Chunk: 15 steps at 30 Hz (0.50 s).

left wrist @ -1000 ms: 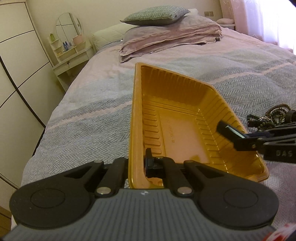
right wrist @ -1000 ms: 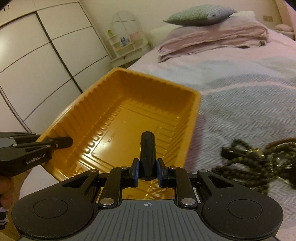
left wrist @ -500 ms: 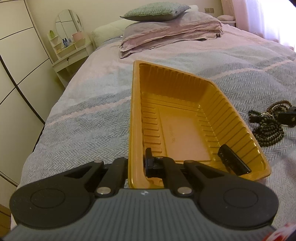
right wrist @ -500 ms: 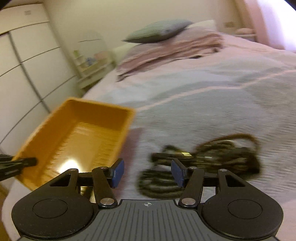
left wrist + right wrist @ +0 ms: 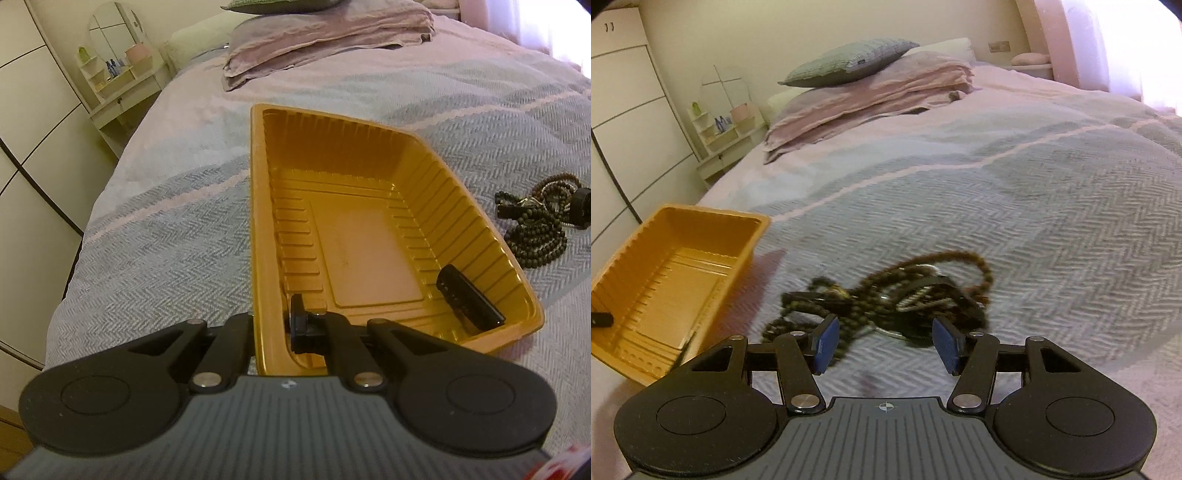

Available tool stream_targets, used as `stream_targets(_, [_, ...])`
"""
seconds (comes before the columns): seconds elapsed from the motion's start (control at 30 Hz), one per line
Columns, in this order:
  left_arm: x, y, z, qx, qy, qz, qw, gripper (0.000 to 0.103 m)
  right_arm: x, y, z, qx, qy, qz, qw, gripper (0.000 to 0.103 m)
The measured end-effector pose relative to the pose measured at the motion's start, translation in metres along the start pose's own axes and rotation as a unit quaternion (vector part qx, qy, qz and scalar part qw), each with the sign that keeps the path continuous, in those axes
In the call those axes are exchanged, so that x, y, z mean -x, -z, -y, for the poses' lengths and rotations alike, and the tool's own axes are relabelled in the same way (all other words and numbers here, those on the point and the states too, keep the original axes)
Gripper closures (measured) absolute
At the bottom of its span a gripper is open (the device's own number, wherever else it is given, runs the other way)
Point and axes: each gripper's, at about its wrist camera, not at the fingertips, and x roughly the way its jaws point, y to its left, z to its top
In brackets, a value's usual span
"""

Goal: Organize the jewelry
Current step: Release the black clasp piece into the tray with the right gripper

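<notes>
Left claw [image 5: 271, 325] clamped on orange tray [image 5: 258, 206] rim, right claw [image 5: 886, 345] spread above beads [image 5: 886, 295], herringbone bedspread [image 5: 1052, 206].

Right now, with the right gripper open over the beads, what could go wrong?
1. The bead necklaces lie tangled in one heap, so a pinch by the right gripper may lift several strands or let loops snag.
2. The left gripper clamps only the tray wall at its near end; the light tray could tip when beads drop in.
3. The black piece in the tray could slide.
</notes>
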Motion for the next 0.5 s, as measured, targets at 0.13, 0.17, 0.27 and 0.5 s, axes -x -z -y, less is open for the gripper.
stream_targets(0.13, [0.0, -0.003, 0.003, -0.013, -0.005, -0.001, 0.9999, 0.1, 0.002, 0.0, 0.012, 0.008, 0.012, -0.003, 1.0, 0.047])
stream_targets(0.17, [0.0, -0.004, 0.003, -0.015, -0.006, -0.001, 0.9999, 0.1, 0.002, -0.001, 0.015, 0.014, 0.014, -0.004, 1.0, 0.047])
stream_targets(0.27, [0.0, -0.005, 0.004, -0.02, -0.008, -0.003, 0.9998, 0.1, 0.002, -0.003, 0.019, 0.048, 0.025, -0.004, 0.999, 0.047])
stream_targets(0.5, [0.0, -0.007, 0.005, -0.028, -0.012, -0.002, 0.9995, 0.1, -0.02, -0.005, 0.016, 0.156, 0.057, -0.015, 0.986, 0.047])
